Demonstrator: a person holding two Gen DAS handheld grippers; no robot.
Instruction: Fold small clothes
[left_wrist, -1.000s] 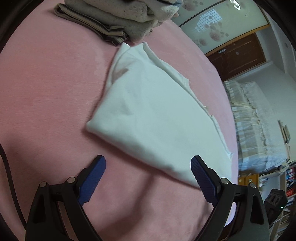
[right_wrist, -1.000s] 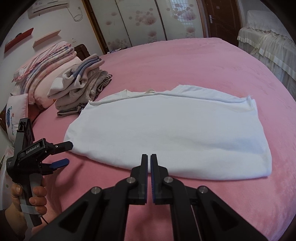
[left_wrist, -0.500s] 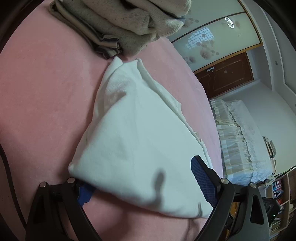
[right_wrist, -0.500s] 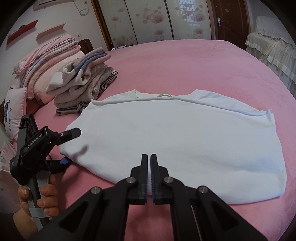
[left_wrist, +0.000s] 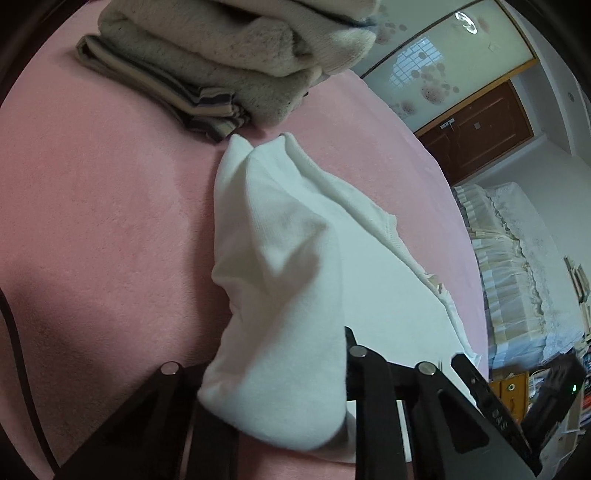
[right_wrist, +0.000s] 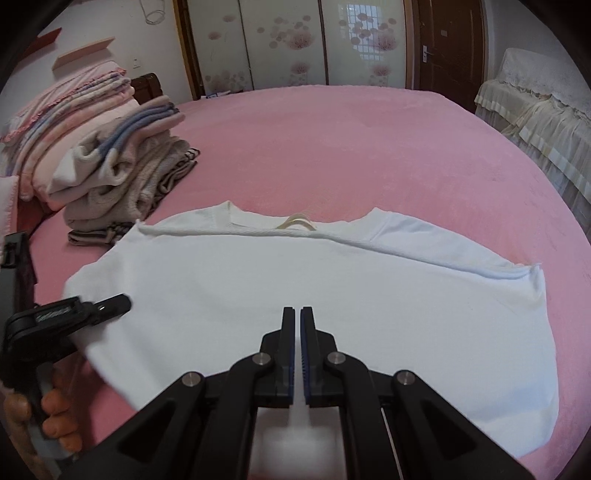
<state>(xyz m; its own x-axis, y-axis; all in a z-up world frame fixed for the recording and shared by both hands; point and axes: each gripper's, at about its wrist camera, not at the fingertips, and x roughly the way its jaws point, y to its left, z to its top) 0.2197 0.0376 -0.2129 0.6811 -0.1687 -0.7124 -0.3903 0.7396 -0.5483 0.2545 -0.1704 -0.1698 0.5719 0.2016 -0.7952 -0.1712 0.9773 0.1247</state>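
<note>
A white shirt (right_wrist: 332, 280) lies folded lengthwise on the pink bed (right_wrist: 369, 147), collar at the far edge. My left gripper (left_wrist: 273, 373) is shut on the shirt's left end (left_wrist: 280, 295), which bunches up between its jaws; it also shows in the right wrist view (right_wrist: 110, 304), held by a hand at the shirt's left edge. My right gripper (right_wrist: 297, 317) is shut and empty, its tips hovering over the near middle of the shirt.
A stack of folded grey and striped clothes (right_wrist: 122, 173) sits just left of the shirt, also seen in the left wrist view (left_wrist: 229, 59). Folded pink blankets (right_wrist: 62, 110) lie behind it. A covered sofa (right_wrist: 535, 122) stands at the right.
My left gripper moved in onto the shirt's left end and closed on it, lifting that edge. My right gripper moved forward over the shirt, still shut.
</note>
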